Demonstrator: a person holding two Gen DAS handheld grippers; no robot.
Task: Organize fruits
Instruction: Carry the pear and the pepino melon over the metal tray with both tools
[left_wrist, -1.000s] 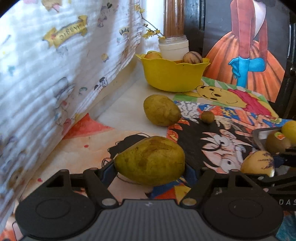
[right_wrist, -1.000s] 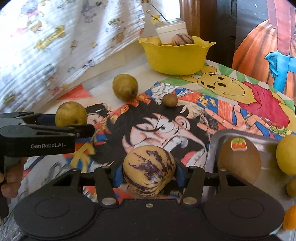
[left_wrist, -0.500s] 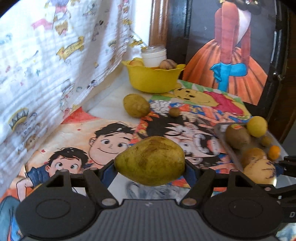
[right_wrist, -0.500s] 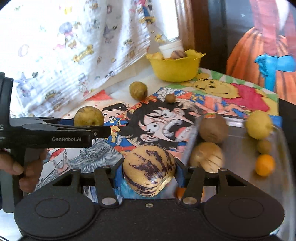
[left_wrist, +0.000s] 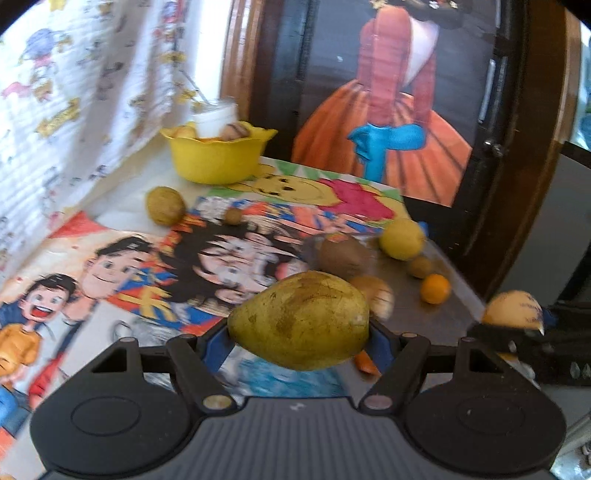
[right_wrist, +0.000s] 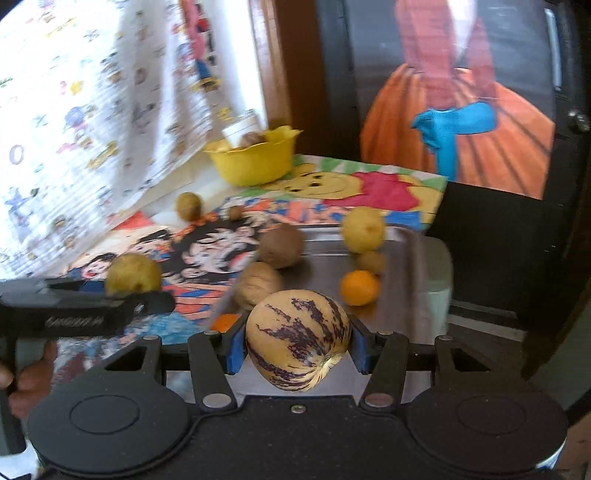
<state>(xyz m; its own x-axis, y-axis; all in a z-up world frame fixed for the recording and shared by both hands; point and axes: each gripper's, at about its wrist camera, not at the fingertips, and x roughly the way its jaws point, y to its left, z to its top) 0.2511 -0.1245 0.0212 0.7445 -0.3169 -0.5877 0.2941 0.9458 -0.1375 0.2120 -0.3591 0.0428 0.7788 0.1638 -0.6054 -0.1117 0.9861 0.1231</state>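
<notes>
Pear (left_wrist: 301, 319) between jaws, melon (right_wrist: 298, 339) likewise

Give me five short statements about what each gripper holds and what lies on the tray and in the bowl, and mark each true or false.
1. The left gripper is clamped on a green-yellow pear. True.
2. The right gripper is empty. False: it grips a cream fruit with purple stripes.
3. The small orange citrus fruit sits in the yellow scalloped bowl. False: it lies on the metal tray.
4. A brown kiwi-like fruit rests at the tray's near-left edge. True.
5. The yellow bowl is empty. False: a white jar and some fruit show above its rim.
</notes>
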